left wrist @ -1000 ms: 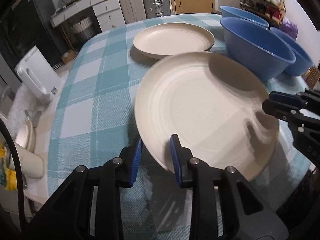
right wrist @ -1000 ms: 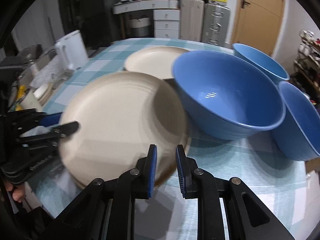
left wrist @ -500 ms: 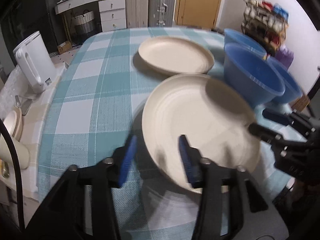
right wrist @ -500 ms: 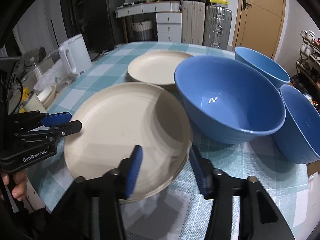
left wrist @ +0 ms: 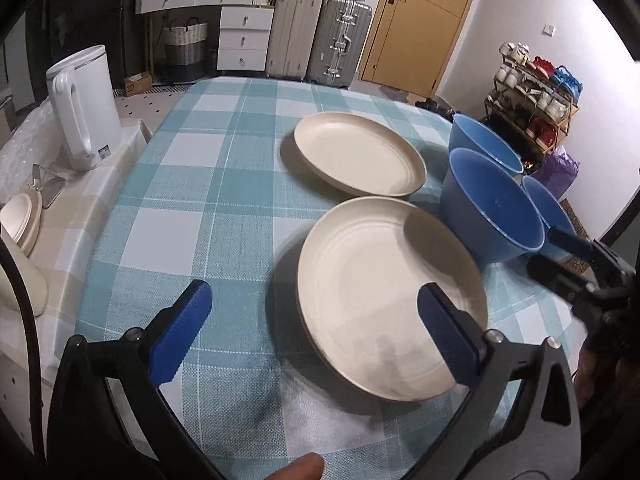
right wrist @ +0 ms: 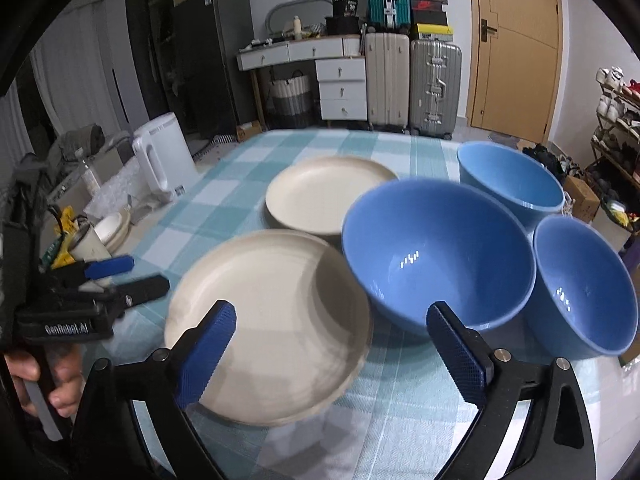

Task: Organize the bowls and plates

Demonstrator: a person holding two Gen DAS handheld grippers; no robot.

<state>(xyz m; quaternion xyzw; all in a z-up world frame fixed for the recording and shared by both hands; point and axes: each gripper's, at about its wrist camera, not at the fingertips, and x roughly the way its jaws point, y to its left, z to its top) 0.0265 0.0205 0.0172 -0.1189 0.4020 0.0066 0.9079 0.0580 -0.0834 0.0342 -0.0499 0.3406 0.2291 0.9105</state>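
Two round cream plates, ridged, matte.

a lived-in home room: a table under a teal checked cloth, a white kettle on the counter at its left, suitcases and a white drawer unit at the far wall, a wooden door, a shoe rack far right.

Right gripper, bottom centre: jaws have just been opening, now wide, nothing between pads. Near cream plate lies flat on checked tablecloth. Large blue bowl centre-right. Left gripper at left edge.
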